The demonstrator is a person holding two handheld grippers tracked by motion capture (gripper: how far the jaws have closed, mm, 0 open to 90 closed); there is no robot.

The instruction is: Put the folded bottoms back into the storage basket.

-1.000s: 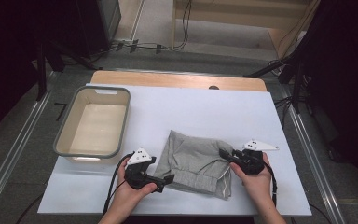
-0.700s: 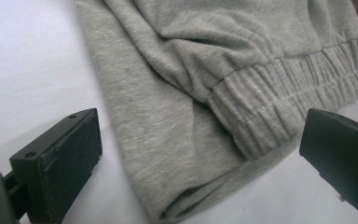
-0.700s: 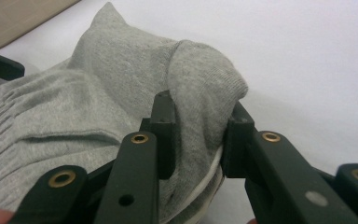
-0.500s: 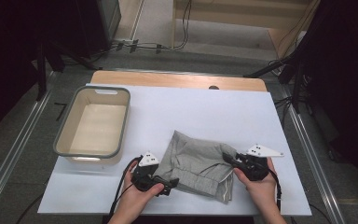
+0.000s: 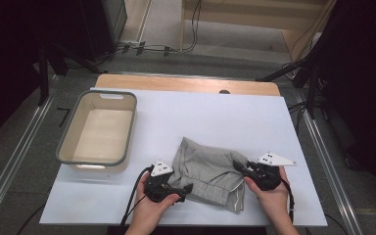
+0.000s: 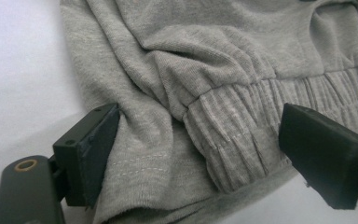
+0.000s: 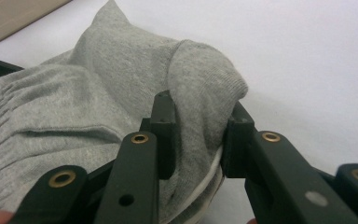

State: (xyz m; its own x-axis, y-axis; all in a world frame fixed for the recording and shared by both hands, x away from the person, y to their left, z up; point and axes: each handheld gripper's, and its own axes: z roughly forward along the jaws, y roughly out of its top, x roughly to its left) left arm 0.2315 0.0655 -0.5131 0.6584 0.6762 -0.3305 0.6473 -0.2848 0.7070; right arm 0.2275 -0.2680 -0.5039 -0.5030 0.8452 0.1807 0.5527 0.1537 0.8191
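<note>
Left gripper point(image 6: 200, 154) has slid down to the near edge of the grey shorts point(image 5: 208, 174) lying on the white table point(image 5: 200, 117), jaws wide around the waistband. Right gripper point(image 7: 198, 135) now pinches a fold, so a lift or fold looks ready.

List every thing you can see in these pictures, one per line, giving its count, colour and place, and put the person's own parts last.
garment: one, grey, front middle of the sheet, crumpled, ribbed band toward the left gripper
tub: one, beige with grey rim, left part of the sheet
sheet: one, white, covering most of the table
table: one, wooden, bare strip at the far edge
cables: several, black, on the floor beyond the table
left gripper: one, black, open, jaws either side of the garment's band
right gripper: one, black, shut on a fold of the garment
hands: two, at the near edge, each holding a gripper
</note>
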